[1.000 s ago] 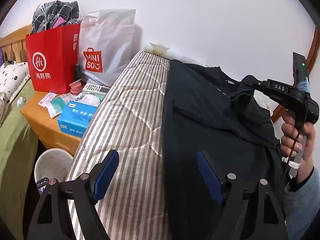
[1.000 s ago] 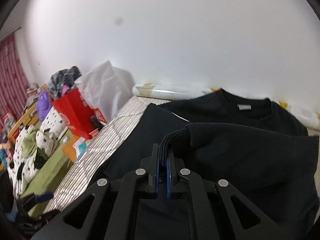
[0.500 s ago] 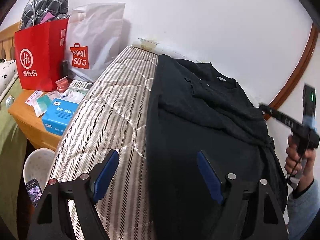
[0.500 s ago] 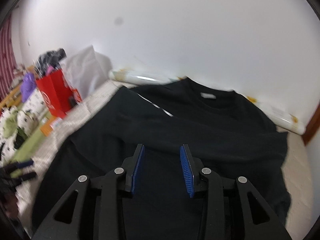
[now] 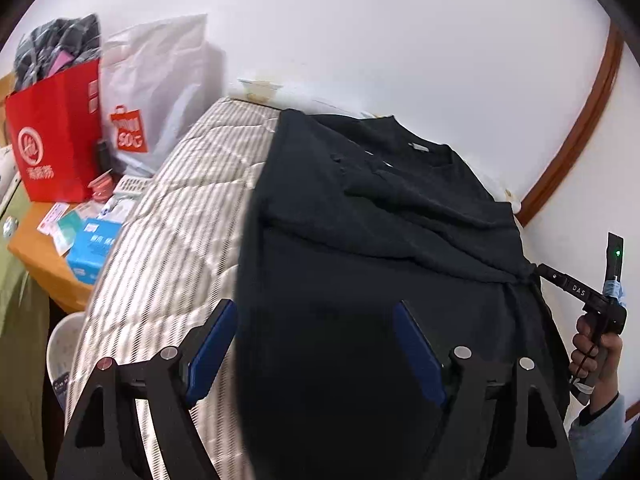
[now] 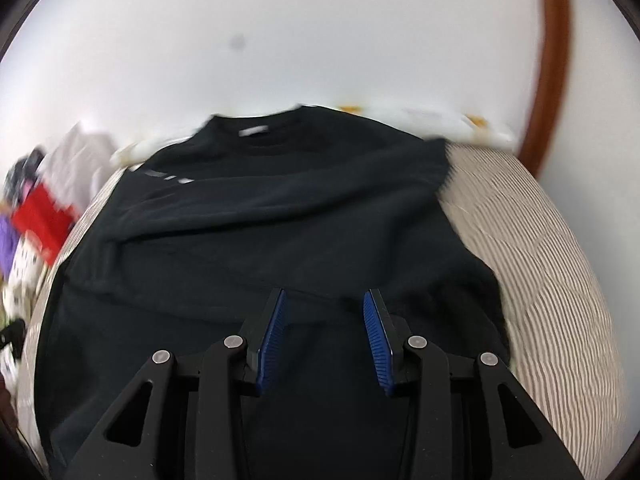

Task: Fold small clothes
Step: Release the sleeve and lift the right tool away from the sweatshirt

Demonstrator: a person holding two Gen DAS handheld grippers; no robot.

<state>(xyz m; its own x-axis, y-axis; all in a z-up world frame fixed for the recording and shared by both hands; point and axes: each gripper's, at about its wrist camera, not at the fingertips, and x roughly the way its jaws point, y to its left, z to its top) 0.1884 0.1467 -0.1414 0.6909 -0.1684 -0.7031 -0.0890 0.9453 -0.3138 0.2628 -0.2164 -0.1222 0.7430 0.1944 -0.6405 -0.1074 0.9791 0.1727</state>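
Observation:
A black sweatshirt [image 5: 360, 248] lies spread on the striped mattress [image 5: 180, 232], collar toward the wall, with a sleeve folded across its chest. It also shows in the right wrist view [image 6: 280, 240]. My left gripper [image 5: 316, 316] is open and empty above the shirt's lower left part. My right gripper [image 6: 324, 304] is open and empty over the shirt's middle; in the left wrist view its body [image 5: 576, 292] is at the shirt's right edge, fingertips hidden by fabric.
A wooden nightstand [image 5: 44, 256] left of the bed holds a red paper bag [image 5: 52, 140], a white Miniso bag [image 5: 156, 96], a blue tissue box [image 5: 94, 248] and small items. A white bin [image 5: 64, 348] stands below. The white wall [image 5: 400, 40] runs behind.
My right gripper let go of the folded sleeve, opened and drew back to the shirt's right side. The sleeve now lies across the chest. My left gripper stayed open.

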